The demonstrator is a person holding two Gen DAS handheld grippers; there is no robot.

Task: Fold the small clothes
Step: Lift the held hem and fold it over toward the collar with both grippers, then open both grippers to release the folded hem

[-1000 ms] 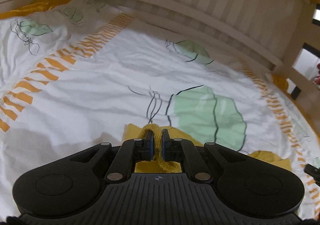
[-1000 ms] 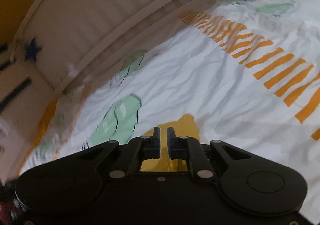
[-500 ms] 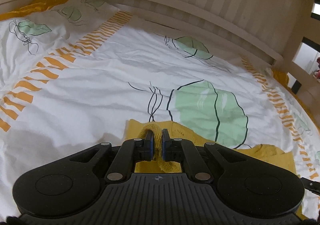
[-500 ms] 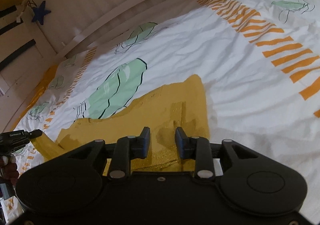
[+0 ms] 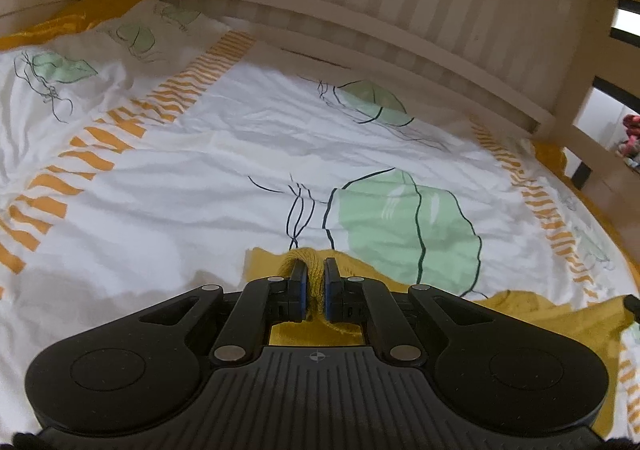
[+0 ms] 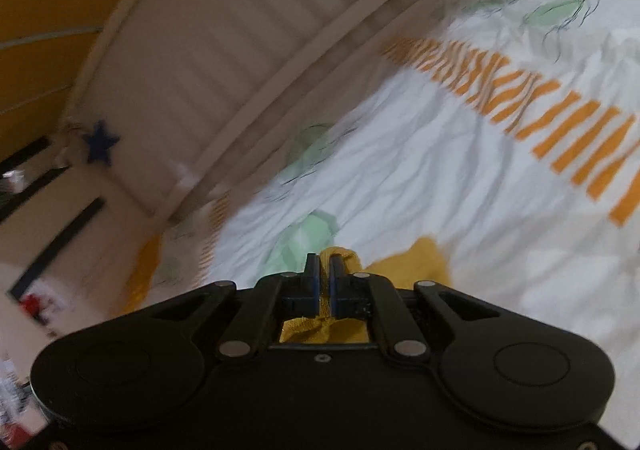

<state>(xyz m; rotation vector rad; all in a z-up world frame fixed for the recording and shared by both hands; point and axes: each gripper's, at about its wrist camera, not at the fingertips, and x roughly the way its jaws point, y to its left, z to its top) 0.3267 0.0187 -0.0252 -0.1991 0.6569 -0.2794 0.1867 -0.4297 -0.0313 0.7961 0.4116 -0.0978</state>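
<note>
A mustard-yellow knit garment [image 5: 560, 314] lies on the white bed cover [image 5: 192, 194] with green leaf prints and orange stripes. In the left wrist view my left gripper [image 5: 315, 270] is shut on a bunched fold of it, the cloth squeezed between the blue pads. In the blurred right wrist view my right gripper [image 6: 324, 267] has its jaws closing tight on another edge of the yellow garment [image 6: 416, 262], with fabric showing between and under the pads. Most of the garment is hidden beneath both gripper bodies.
A pale wooden slatted bed rail [image 5: 400, 10] curves round the far side of the cover. It appears again in the right wrist view as a rail [image 6: 220, 70] with a blue star [image 6: 100, 141] on it. The yellow sheet edge [image 5: 60, 22] shows at the corners.
The right gripper opened over the spread yellow garment half a second ago and has now shut on its edge and lifted slightly. The left gripper kept its grip and barely moved.
</note>
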